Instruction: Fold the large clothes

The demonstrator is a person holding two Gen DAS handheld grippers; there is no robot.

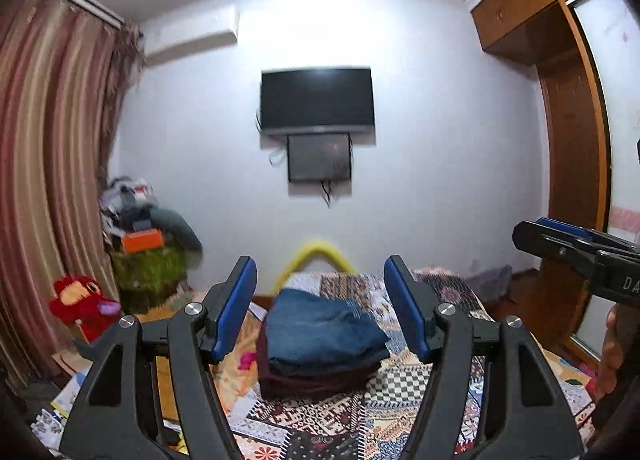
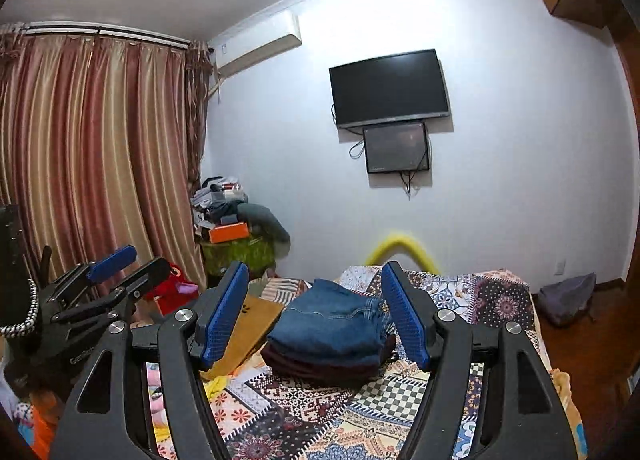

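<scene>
- left claw [image 1: 320, 280]: blue-padded black fingers spread wide apart, nothing between them; raised above the bed, aimed at the far wall
- right claw [image 2: 314, 284]: same build, fingers spread wide apart, holding nothing; also up over the bed
- cross views: right claw [image 1: 560, 244] enters the left wrist view from the right edge, side-on, so its gap is hard to read there; left claw [image 2: 116, 266] sits at lower left of the right wrist view, apart from the stack
- folded blue denim garment [image 1: 320, 330]: top of a neat stack, lying on a folded dark maroon garment [image 1: 316, 378]; edges roughly aligned, maroon showing below and at left
- right wrist view shows the same stack: denim [image 2: 332, 330] on top, maroon [image 2: 320, 368] under it
- stack sits mid-bed on the multicolour patchwork bedspread [image 1: 404, 380]; neither claw touches it
- yellow curved foam tube [image 1: 318, 250] arcs up at the far end of the bed, behind the stack
- wall ahead: black flat-screen TV [image 1: 318, 100], smaller dark framed panel [image 1: 319, 156] just below it, cables hanging
- left side: striped pink-gold curtains [image 1: 48, 140]; red plush toy [image 1: 82, 306] near them; cluttered pile with an orange box [image 1: 142, 242] in the corner
- white air-conditioner unit [image 2: 260, 46] high on the wall; brown wooden wardrobe [image 1: 568, 120] at right
</scene>
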